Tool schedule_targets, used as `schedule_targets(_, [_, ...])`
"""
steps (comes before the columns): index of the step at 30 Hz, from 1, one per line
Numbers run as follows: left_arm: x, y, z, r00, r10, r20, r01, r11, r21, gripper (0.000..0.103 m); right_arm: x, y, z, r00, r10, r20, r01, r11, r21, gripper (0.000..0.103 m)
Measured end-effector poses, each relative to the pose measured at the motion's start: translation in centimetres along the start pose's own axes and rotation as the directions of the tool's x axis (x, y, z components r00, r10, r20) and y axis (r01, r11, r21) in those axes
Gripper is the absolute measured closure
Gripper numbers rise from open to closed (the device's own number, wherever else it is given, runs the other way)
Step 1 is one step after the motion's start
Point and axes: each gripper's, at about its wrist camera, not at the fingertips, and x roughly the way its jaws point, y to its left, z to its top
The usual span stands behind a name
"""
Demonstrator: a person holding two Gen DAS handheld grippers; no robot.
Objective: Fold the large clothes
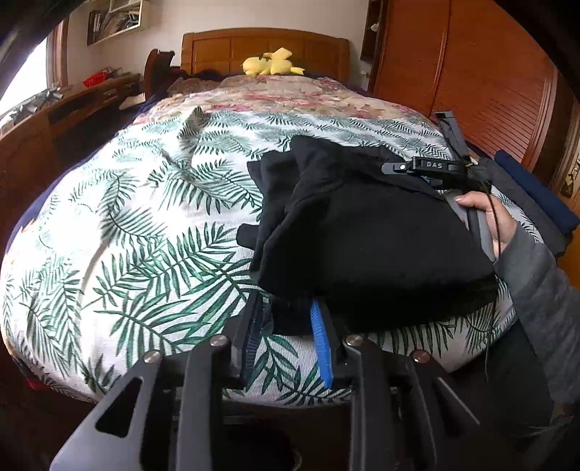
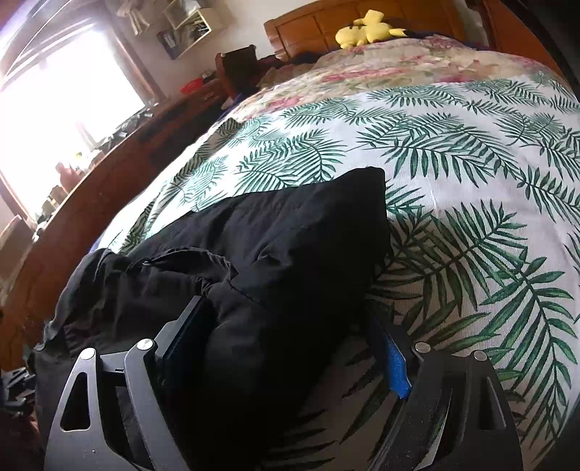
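garment: black clothing [image 2: 290, 246] bunched near the bed's [image 2: 471, 152] foot edge
right claw [image 2: 286, 347]: jaws wide, straddling the bunched cloth
headboard end: yellow plush toy [image 2: 366, 29]

White letters "DAS" stand on the right claw's black body [image 1: 433, 165].

My left gripper [image 1: 286, 347] is black metal with round silver screws and a bright blue ridged pad on 1 finger. My right gripper [image 2: 286, 347] looks the same. My right hand [image 1: 485, 213] wears a grey sleeve [image 1: 543, 290], and a thin black cable hangs beside it.
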Motion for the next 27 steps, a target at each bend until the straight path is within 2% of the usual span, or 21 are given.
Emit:
schedule_targets(10, [2.6,-0.6,-0.4,0.999,-0.004,-0.05,0.004,1.0,-0.01,0.075,0.0,0.1,0.0,1.0,-0.001,-0.001,0.001,1.0,-0.001,0.017])
schedule_targets(27, [3.4,-0.4,-1.0,0.999,-0.018,-0.047,0.017,0.999,-0.035,0.074,0.0,0.1,0.0,1.0,0.001,-0.003,-0.001,1.0,0.001,0.017])
